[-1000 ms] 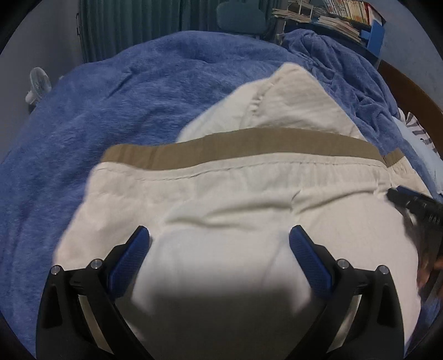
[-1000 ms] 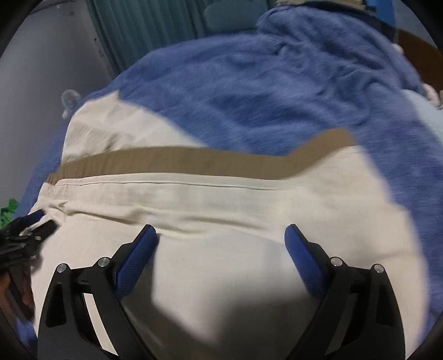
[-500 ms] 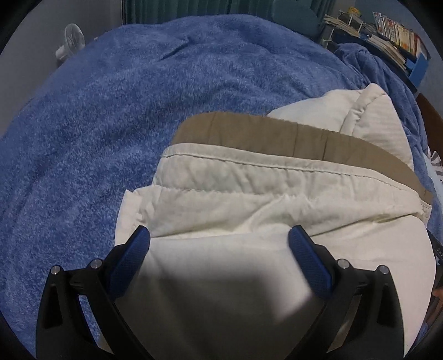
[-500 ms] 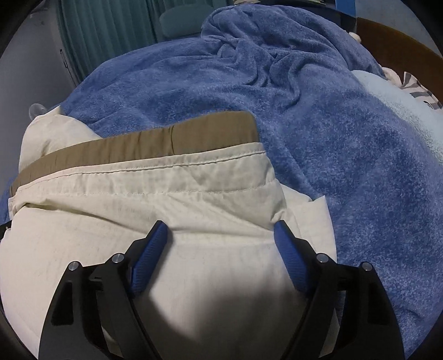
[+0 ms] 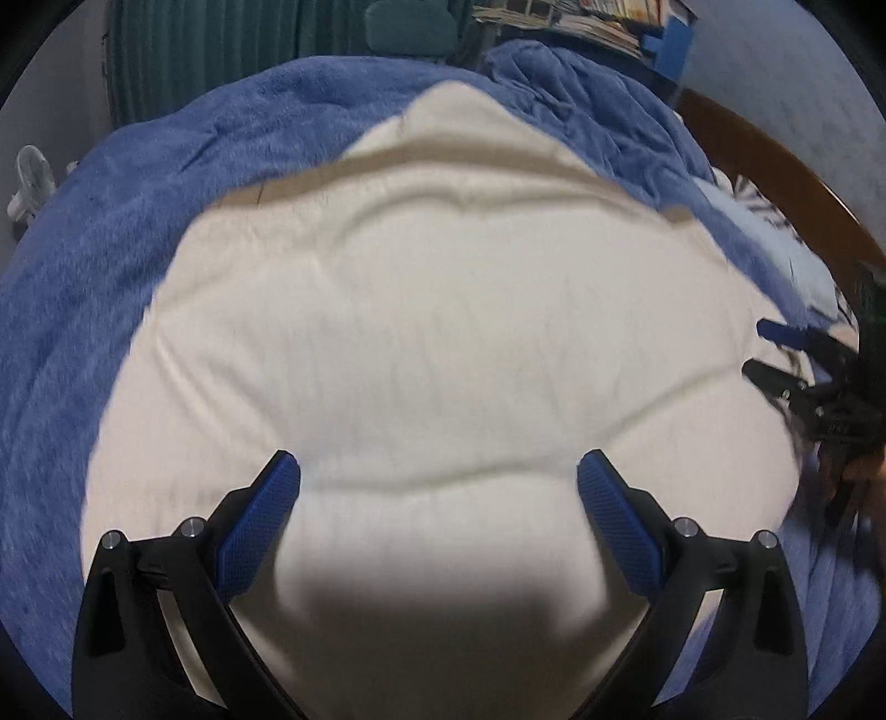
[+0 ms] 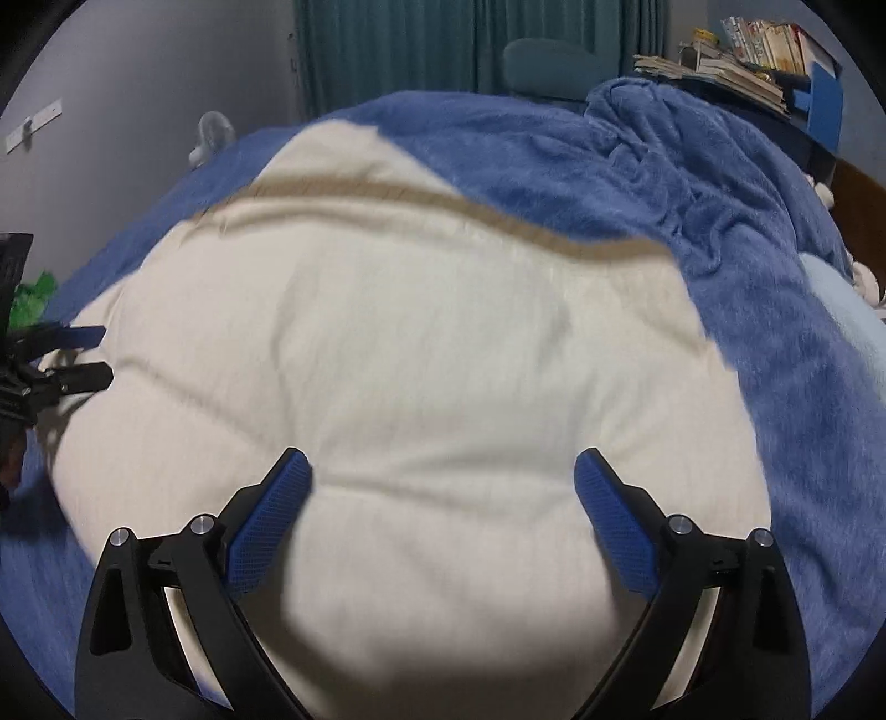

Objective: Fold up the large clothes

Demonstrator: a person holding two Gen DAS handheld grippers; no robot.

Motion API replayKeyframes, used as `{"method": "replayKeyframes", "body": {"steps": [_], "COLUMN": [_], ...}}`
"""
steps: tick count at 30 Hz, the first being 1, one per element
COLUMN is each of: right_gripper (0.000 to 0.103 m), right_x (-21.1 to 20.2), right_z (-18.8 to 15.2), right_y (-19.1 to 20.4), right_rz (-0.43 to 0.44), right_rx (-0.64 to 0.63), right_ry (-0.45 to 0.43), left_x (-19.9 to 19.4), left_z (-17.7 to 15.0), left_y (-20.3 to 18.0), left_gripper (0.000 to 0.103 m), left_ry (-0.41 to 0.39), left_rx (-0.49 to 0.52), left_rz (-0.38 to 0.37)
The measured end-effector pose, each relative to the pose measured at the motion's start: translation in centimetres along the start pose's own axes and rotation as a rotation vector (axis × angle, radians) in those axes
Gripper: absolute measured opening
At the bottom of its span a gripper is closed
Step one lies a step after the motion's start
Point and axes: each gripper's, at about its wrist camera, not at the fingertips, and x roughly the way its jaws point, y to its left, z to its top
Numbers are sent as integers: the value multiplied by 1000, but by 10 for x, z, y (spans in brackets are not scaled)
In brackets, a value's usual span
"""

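On the bed, over a blue blanket (image 5: 111, 266), lies a cream garment (image 5: 443, 343), filling the middle of both views, its near part running under each camera and lost in shadow at the bottom edge. A tan band (image 6: 498, 219) crosses its far side, and beyond the band a further cream portion sticks out toward the far end; whether that is a sleeve, a leg or a folded layer is hard to tell, as both views are smeared by motion blur. Soft creases run across the cloth, but their exact lines are unclear. The left gripper (image 5: 437, 487) has its blue pads set wide apart over the near part of the garment, with nothing between them; whether the fingertips touch the cloth cannot be told. The right gripper (image 6: 443, 482) is likewise spread wide above the near part, gripping nothing. In the left view the right gripper shows at the right edge, cut off by the frame, beside the garment's right side; in the right view the left gripper shows at the left edge, also cut off, at the garment's left side. The blanket is bunched into folds at the far right. Beyond the bed hang green curtains (image 6: 387, 50), a shelf of books (image 6: 764, 50) sits far right, and a small white fan (image 5: 30, 183) stands far left, partly blurred.
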Motion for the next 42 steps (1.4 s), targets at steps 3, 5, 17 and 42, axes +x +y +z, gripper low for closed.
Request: {"method": "replayKeyframes", "body": {"steps": [3, 5, 17, 42], "right_gripper": [93, 93, 93, 96], "right_x": [-13, -20, -45, -55], "right_z": [-25, -34, -65, -58], "right_y": [-5, -7, -4, -27], "right_rz": [-2, -17, -32, -138], "right_rx": [-30, -36, -57, -13], "right_ry": [20, 25, 25, -128], "left_x": [-8, -14, -44, -35], "left_z": [-23, -29, -61, -82], "left_y": [0, 0, 25, 27], "left_gripper": [97, 97, 97, 97], "left_ry": [11, 10, 9, 10], "left_rx": [32, 45, 40, 58], "left_rz": [8, 29, 129, 140]}}
